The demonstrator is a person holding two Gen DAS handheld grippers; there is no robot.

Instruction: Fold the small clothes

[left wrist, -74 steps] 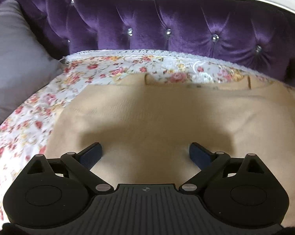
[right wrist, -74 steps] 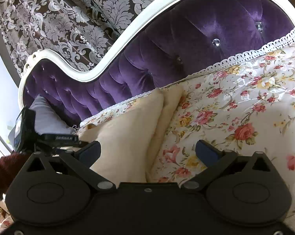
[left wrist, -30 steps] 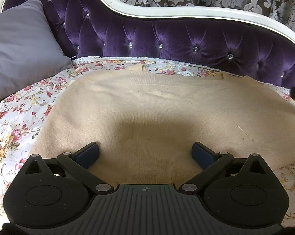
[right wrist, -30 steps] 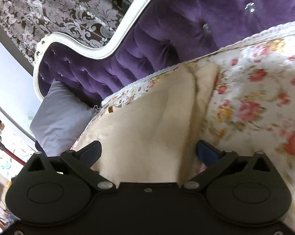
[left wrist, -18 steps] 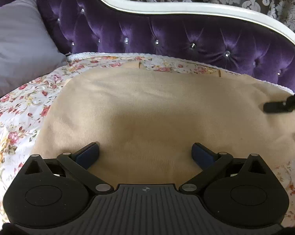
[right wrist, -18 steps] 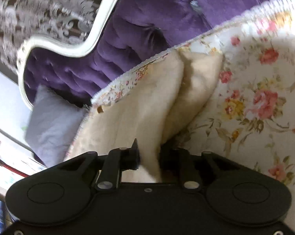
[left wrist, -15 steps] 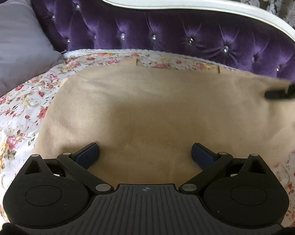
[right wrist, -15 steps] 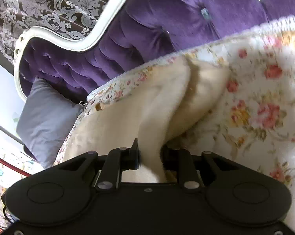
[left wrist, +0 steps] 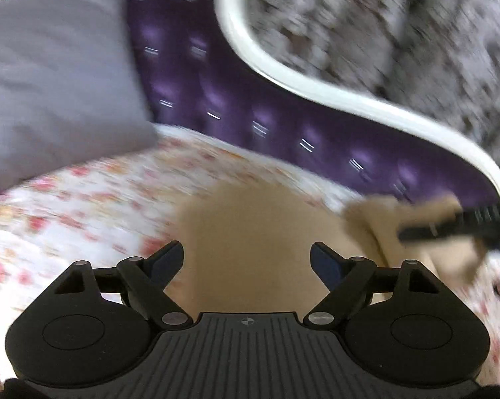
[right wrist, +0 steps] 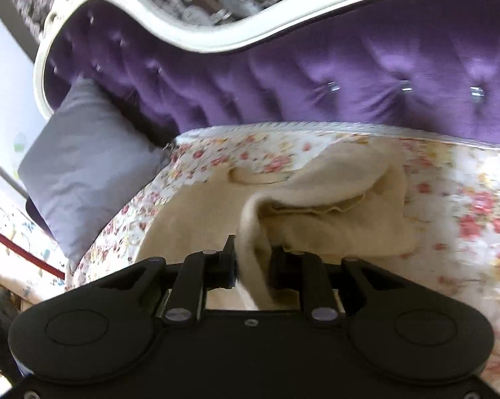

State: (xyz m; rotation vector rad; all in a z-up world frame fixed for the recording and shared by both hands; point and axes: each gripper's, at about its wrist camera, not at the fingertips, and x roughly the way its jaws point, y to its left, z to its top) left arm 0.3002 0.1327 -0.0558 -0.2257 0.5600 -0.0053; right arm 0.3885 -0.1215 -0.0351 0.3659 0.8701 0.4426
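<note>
Two claws work over a beige knit garment (right wrist: 196, 219) spread on a floral bedsheet (right wrist: 466, 206). The right claw (right wrist: 251, 262) has its jaws drawn narrow and clamped on a bunched edge of the garment, which rises from the sheet into the pads; beyond the grip the cloth lies doubled over itself, with its raw inner side showing. The left claw (left wrist: 246, 259) stands wide, its jaws having just been closing a little, with the flat cloth ahead of and below them but nothing pressed between the blue pads (left wrist: 324, 261). Off to the right of the left claw, the lifted flap hangs from the other tool's dark fingers. A grey pillow (left wrist: 50, 76) rests far left of both claws, against the tufted purple headboard (right wrist: 349, 76) with its white frame. The left view is heavily blurred.
</note>
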